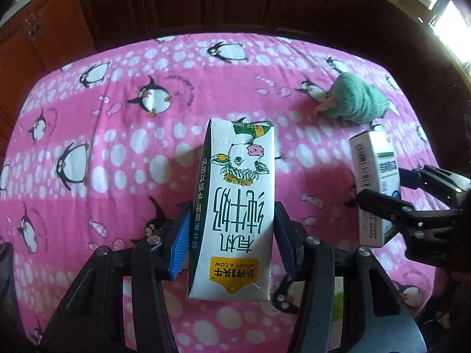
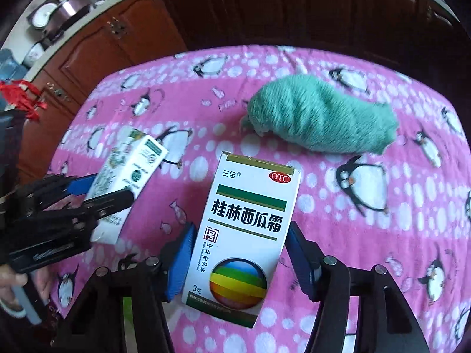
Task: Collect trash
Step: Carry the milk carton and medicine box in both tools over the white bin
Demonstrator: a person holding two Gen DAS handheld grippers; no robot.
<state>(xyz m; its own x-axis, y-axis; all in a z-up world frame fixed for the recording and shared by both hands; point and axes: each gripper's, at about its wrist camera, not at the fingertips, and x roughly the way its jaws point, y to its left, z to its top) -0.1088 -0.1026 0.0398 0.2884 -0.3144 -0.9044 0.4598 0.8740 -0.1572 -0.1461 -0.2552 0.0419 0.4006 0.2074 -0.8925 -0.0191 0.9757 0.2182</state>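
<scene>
The left hand-held gripper (image 1: 231, 235) is clamped on a milk carton (image 1: 235, 206), its blue pads pressing the carton's two narrow sides, so the carton is held above the desk with its printed cow upside down in the left wrist view. The right hand-held gripper (image 2: 240, 253) has a medicine box (image 2: 244, 235) between its blue pads; the left pad touches the box's edge, while the right pad looks just at the other edge, and I cannot tell whether it presses. The two hand-held grippers are close together side by side, each visible in the other's view.

Below them the desk is covered by a fleecy pink cloth (image 1: 103, 153) printed with penguins, small fish and white dots. A rolled green towel (image 2: 321, 120) lies on the cloth beyond the box, apart from both cartons.

Behind the desk stand dark reddish wooden cabinets (image 2: 141, 29) with metal handles. A pale counter (image 2: 59, 14) above them carries a round clock-like thing and other clutter. Bright daylight enters at the far right of the left wrist view.
</scene>
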